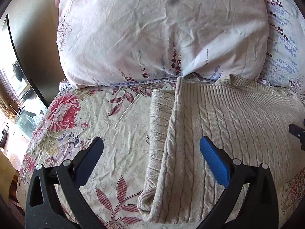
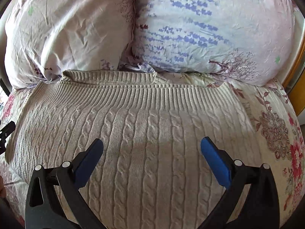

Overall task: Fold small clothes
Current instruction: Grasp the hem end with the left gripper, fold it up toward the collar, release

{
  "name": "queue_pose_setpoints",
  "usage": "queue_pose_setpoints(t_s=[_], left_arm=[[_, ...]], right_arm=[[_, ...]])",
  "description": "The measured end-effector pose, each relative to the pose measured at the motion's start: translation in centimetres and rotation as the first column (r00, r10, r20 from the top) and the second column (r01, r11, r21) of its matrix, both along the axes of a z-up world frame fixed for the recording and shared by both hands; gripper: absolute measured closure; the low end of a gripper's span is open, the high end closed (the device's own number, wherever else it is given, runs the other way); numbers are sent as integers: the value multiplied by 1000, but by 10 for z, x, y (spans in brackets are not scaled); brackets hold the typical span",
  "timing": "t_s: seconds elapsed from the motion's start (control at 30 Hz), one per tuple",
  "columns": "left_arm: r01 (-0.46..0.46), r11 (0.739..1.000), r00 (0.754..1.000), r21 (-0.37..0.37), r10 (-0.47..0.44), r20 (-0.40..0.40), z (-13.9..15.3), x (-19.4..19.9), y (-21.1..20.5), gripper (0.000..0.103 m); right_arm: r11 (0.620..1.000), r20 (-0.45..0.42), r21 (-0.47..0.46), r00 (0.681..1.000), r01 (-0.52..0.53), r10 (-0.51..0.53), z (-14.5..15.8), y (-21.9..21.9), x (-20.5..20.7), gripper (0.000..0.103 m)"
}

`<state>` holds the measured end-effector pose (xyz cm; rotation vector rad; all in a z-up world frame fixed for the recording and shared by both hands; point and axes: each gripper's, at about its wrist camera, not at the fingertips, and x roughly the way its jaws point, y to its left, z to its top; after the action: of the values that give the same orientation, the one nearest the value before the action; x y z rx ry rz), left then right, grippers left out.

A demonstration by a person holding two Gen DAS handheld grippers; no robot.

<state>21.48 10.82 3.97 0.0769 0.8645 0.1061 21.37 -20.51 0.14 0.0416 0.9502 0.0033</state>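
Only left-wrist view shows sweater (image 1: 219,126) folded edge and mirror (image 1: 21,64).

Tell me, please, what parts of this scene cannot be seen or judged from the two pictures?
- Sweater: its lower end is cut off by the bottom edge and the gripper arms in both wrist views.
- Folded-over layer, left wrist view: what lies beneath it is hidden.
- Right gripper, left wrist view: only a dark tip shows at the right edge.
- Room beside the bed, left wrist view: overexposed and too distorted to read.
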Motion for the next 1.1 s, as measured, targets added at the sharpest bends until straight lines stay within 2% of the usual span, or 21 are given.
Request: queue_pose_setpoints(t_s=[0.07,0.17,0.27,0.37,0.47,0.57,0.63,0.67,0.7,0.73,0.77,0.83,0.87,0.9,0.93,0.97,1.07,1.1], left_arm=[[21,999,1000,-41,-20,12,-1,4,3,2],[30,993,999,-116,-28,18,-5,14,10,2],[18,995,999,-100,-21,-24,-14,28,9,2],[39,991,996,-124,-48,-73,-21,37,6,2],[82,973,988,-215,-108,-113,-26,45,7,2],[93,942,974,-323,-153,-166,-34,54,13,2],[105,932,970,-348,-174,-173,-35,58,12,5],[115,930,967,-348,-185,-175,-35,59,11,9],[126,923,966,-363,-198,-167,-34,60,12,22],[126,919,967,-373,-198,-161,-32,60,12,27],[126,905,965,-405,-206,-160,-32,62,14,39],[101,884,968,-457,-193,-160,-32,65,19,51],[95,865,968,-492,-197,-158,-33,66,22,66],[83,836,968,-542,-197,-156,-35,65,26,74],[72,809,967,-583,-199,-157,-36,66,29,77],[63,798,969,-599,-192,-153,-37,65,30,79],[82,808,972,-583,-195,-133,-29,61,22,81],[91,801,972,-592,-200,-122,-25,59,20,82]], right_arm=[[1000,-30,8,999,17,-17,-13,-1,5,1],[1000,-5,-4,1000,16,-16,-12,-1,3,1],[1000,6,-11,1000,21,-21,-12,-1,1,1],[1000,18,-14,1000,19,-18,-11,1,0,1],[1000,20,-12,1000,17,-17,-9,2,-5,1],[1000,21,-10,1000,14,-14,-9,3,-6,1],[1000,20,-8,1000,11,-11,-11,0,-1,1],[1000,20,-7,1000,10,-10,-11,0,-1,1],[1000,20,-7,1000,10,-10,-11,0,-1,1],[1000,20,-7,1000,10,-10,-11,0,-1,1],[1000,20,-7,1000,9,-9,-11,0,-1,1],[1000,20,-7,1000,10,-10,-11,0,-1,1],[1000,20,-7,1000,10,-10,-11,-1,-1,1],[1000,20,-7,1000,11,-11,-11,0,0,1],[1000,19,-7,1000,11,-11,-11,0,0,1],[1000,19,-7,1000,10,-10,-11,1,1,1],[1000,18,-8,1000,9,-9,-10,1,-1,1],[1000,18,-9,1000,9,-9,-10,1,-1,1]])
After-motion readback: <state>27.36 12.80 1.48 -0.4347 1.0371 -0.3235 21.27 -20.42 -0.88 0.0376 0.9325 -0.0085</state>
